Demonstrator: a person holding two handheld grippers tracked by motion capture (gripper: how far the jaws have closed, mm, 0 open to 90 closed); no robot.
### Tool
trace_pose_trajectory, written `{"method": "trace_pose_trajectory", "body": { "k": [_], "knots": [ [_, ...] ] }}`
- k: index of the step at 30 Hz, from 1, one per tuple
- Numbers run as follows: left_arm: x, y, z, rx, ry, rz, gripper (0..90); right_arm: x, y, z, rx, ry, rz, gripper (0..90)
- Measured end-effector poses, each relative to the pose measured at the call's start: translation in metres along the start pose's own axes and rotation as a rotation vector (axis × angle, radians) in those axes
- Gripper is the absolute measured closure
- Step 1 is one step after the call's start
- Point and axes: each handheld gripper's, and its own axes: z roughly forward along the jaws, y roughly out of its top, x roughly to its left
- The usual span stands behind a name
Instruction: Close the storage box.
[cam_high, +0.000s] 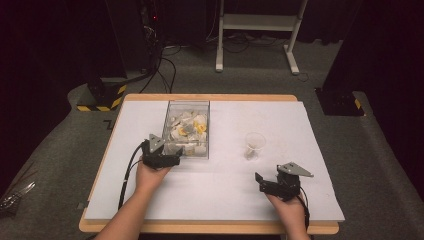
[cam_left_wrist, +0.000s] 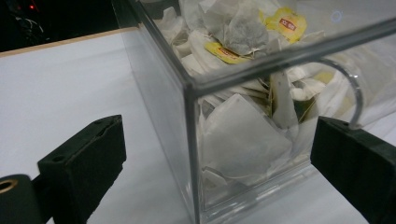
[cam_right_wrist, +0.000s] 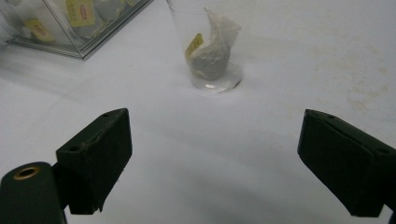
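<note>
Dark floor and black curtains surround a wooden table (cam_high: 210, 227) topped with a white board, on which the work is laid out. A clear box (cam_high: 187, 129) heaped with tea bags (cam_left_wrist: 243, 32) stands directly in front of the left gripper (cam_high: 172, 159), its near corner just ahead of the jaws and slightly right of their centre line. These jaws are spread wide with nothing between them; only the glass corner is framed in the gap. The right gripper (cam_high: 261, 182) is held low over the board, its jaws likewise wide and empty. Ahead of it and slightly to its left stands a clear cup (cam_right_wrist: 212, 42), in which one tea bag (cam_right_wrist: 210, 51) with a yellow tag already lies.

The step in hand is judged to be the picking of another bag from the box. For this to go well, the left gripper should be lifted above the rim and tilted down into the heap, since the wall blocks a level approach. A single bag near the top should be pinched by its body, not its tag, so that neighbours and strings are not dragged out with it.
</note>
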Motion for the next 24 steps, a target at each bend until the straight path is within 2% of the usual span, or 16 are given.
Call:
{"method": "trace_pose_trajectory", "body": {
  "k": [6,9,12,15,19,24],
  "knots": [
    [0.001,0.005,0.004,-0.004,0.031,-0.029,10.0,-0.003,-0.001,0.000,-0.002,-0.001,-0.004,10.4],
    [0.001,0.005,0.004,-0.002,0.028,-0.029,9.0,-0.003,-0.001,-0.001,-0.001,-0.002,-0.001,10.5],
    [-0.001,0.003,0.001,-0.006,0.030,-0.025,12.9,-0.003,-0.001,-0.002,0.000,-0.004,0.000,10.5],
    [0.001,0.000,-0.005,-0.007,0.002,-0.026,14.0,-0.004,-0.001,-0.002,-0.003,-0.006,-0.006,10.5],
    [0.005,-0.008,-0.019,0.035,-0.034,-0.010,13.9,-0.005,-0.001,-0.002,0.001,-0.010,-0.007,10.6],
    [0.016,-0.025,-0.044,0.127,-0.077,0.008,15.0,-0.009,-0.002,-0.002,0.007,-0.028,-0.001,10.9]
  ]
}}
